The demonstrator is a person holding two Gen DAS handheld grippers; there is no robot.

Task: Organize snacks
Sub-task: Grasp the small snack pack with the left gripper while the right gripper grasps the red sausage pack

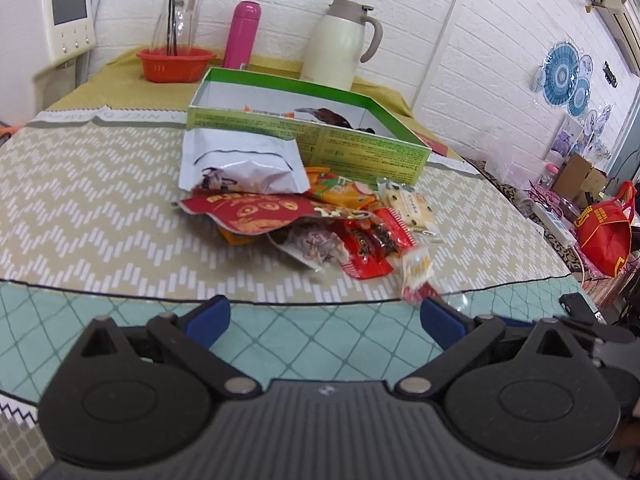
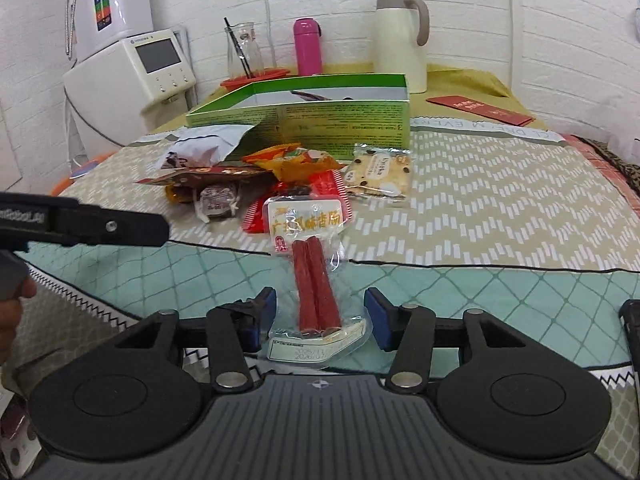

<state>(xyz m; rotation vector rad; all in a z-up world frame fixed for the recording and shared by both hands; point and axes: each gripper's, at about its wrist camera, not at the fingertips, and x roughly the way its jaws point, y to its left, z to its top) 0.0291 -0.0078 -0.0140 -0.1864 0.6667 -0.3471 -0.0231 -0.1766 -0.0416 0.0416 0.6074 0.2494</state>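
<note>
Left wrist view: the left gripper (image 1: 324, 314) is hovering over the near teal edge of the tablecloth (image 1: 100, 184), its blue-padded fingers (image 1: 208, 318) spread wide and holding nothing. Beyond it a snack pile (image 1: 312, 216) is lying on the chevron-patterned cloth, a white pouch (image 1: 240, 160) leaning at its far side against the green box (image 1: 304, 128), which is standing open with a few items inside. A cracker packet (image 1: 412, 208) is lying at the pile's right edge. Behind the box are standing an orange basket (image 1: 176, 64), a pink bottle (image 1: 242, 36) and a cream thermos jug (image 1: 340, 44).

Right wrist view: the right gripper (image 2: 320, 316) is sitting low at the near table edge, fingers (image 2: 378, 316) parted with a sausage packet (image 2: 314, 276) lying between them; contact with either pad cannot be judged. The packet is reaching from the gripper towards the pile, its label end overlapping a red wrapper (image 2: 256, 216). The left gripper's black body is entering from the left. The green box is standing just beyond the pile
</note>
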